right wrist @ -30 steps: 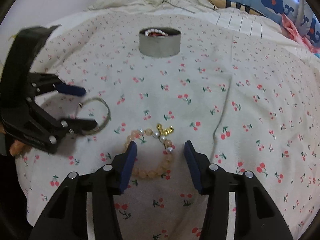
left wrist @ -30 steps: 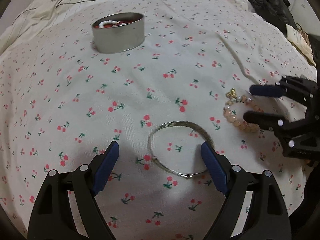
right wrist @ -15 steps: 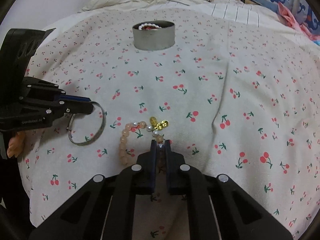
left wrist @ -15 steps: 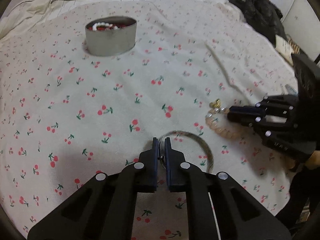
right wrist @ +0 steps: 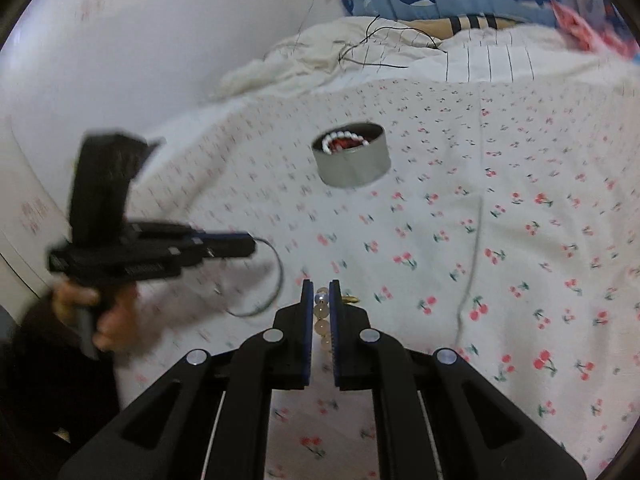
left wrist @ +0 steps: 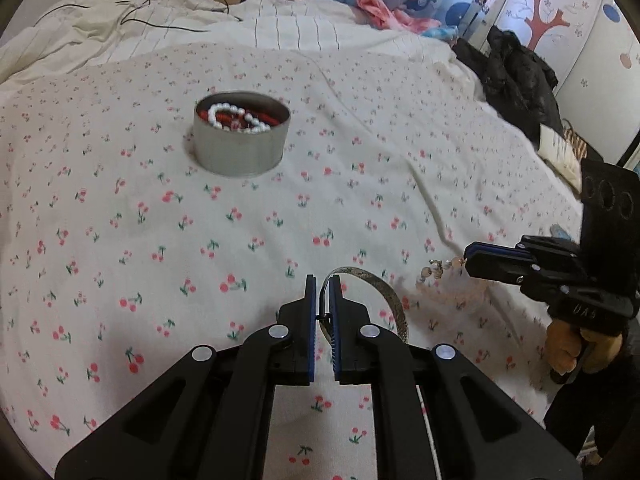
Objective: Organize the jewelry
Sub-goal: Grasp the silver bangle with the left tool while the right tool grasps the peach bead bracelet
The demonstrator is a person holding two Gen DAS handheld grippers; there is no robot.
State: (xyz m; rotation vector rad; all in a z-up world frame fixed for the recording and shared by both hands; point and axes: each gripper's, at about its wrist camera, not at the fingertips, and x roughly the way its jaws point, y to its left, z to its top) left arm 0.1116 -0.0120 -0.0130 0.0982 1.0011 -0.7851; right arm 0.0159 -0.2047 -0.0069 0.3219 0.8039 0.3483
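My left gripper (left wrist: 322, 282) is shut on a thin silver bangle (left wrist: 390, 294) and holds it above the cherry-print bedsheet; the bangle hangs to the right of the fingers. In the right wrist view that gripper (right wrist: 244, 245) shows at the left with the bangle (right wrist: 276, 276) dangling. My right gripper (right wrist: 320, 286) is shut on a peach bead bracelet (right wrist: 321, 314) with pearls and a gold charm, lifted off the sheet. It appears at the right of the left wrist view (left wrist: 470, 261), beads (left wrist: 436, 271) hanging. A round metal tin (left wrist: 241, 138) holding white pearls and red beads stands ahead, also in the right wrist view (right wrist: 352, 155).
A cherry-print sheet (left wrist: 120, 220) covers the bed. A rumpled cream duvet with a black cable (left wrist: 132, 20) lies behind the tin. Black clothing (left wrist: 516, 76) sits at the right edge. A white wall (right wrist: 140, 40) is on the left.
Both grippers closed on their jewelry, the left on the bangle and the right on the bead bracelet, and have lifted them off the sheet, tilting up toward the tin.
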